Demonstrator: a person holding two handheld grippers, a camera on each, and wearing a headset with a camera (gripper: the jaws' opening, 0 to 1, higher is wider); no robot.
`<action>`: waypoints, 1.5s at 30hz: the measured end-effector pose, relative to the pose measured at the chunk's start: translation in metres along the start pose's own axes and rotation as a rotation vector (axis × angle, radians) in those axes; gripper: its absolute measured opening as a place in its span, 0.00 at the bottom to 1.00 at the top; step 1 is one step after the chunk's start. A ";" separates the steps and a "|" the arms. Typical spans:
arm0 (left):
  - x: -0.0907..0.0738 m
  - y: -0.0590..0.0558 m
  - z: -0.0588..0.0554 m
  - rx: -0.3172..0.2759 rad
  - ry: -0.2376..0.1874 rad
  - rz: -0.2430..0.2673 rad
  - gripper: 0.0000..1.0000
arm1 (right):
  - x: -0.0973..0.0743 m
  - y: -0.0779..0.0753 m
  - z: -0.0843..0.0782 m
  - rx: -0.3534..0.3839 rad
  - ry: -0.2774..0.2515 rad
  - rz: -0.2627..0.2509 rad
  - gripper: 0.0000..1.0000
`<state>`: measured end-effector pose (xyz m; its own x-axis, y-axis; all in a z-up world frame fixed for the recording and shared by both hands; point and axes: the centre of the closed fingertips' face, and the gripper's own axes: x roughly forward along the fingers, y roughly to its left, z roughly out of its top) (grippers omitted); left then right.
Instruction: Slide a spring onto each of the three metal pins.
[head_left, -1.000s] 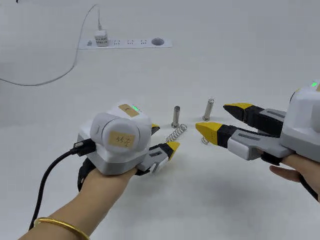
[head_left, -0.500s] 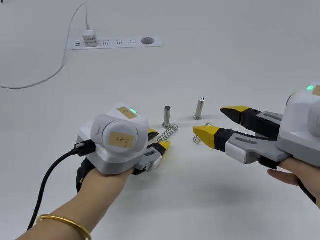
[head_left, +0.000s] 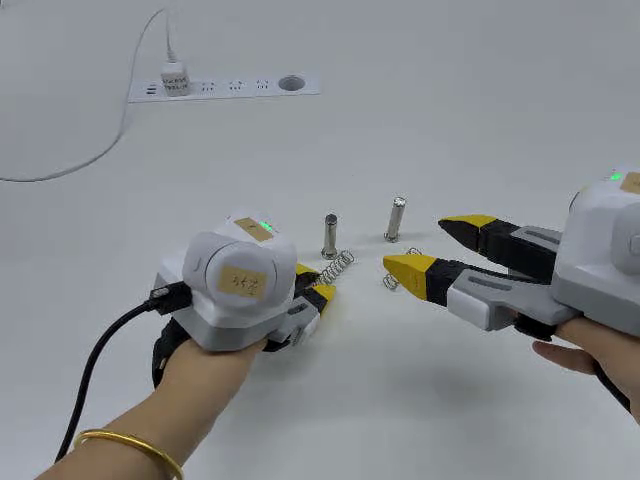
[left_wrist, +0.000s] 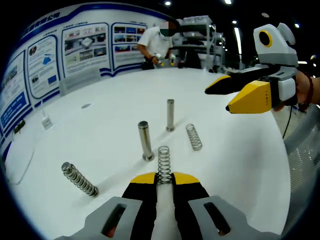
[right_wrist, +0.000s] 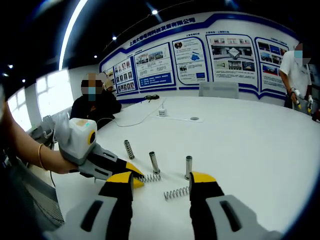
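The left claw (left_wrist: 158, 178) is pinched narrow on one end of the held spring (left_wrist: 163, 159). The spring juts straight out from between the yellow tips. Its free end is just beside the foot of the near pin (left_wrist: 145, 141); whether they touch I cannot tell.

The right claw (right_wrist: 162, 179) stands wide and grips nothing. The loose spring (right_wrist: 176, 192) lies on its side on the table (right_wrist: 240, 150), between the two yellow tips. Just past that spring the far pin (right_wrist: 188, 166) stands upright and bare. The near pin stands beside it, also bare. Further left, apart from these two, the sprung pin (right_wrist: 129, 149) stands with a coil around its shaft.

The two claws point toward each other across the pins, with the pins and the loose spring between them. Bare white table surrounds this cluster on every side. Well apart, at the far end in the head view, lies a white power strip (head_left: 225, 87) with a white plug (head_left: 174, 77) in it and a cable (head_left: 110, 140) curving away to the left.

The pins are plain steel cylinders with a slightly wider foot. The springs are thin bright wire, closely coiled.

A tan label (head_left: 243, 282) on the left claw's body carries handwriting too small to read. The wall posters (right_wrist: 225, 52) have blue headings whose characters cannot be read.
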<state>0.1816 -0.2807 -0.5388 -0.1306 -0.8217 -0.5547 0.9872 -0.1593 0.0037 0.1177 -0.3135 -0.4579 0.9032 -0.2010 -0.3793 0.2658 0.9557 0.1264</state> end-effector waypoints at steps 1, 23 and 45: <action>0.000 0.000 0.000 0.001 0.001 0.000 0.12 | 0.000 0.000 0.000 0.002 0.001 0.001 0.46; -0.032 -0.006 0.017 0.031 -0.084 -0.012 0.10 | 0.001 0.006 0.014 0.157 -0.026 0.051 0.45; -0.085 -0.011 0.056 -0.038 -0.299 -0.034 0.10 | 0.005 0.049 0.037 0.394 -0.059 0.264 0.34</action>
<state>0.1763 -0.2402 -0.4450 -0.1796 -0.9416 -0.2847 0.9837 -0.1739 -0.0453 0.1476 -0.2756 -0.4197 0.9717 0.0144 -0.2360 0.1223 0.8236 0.5539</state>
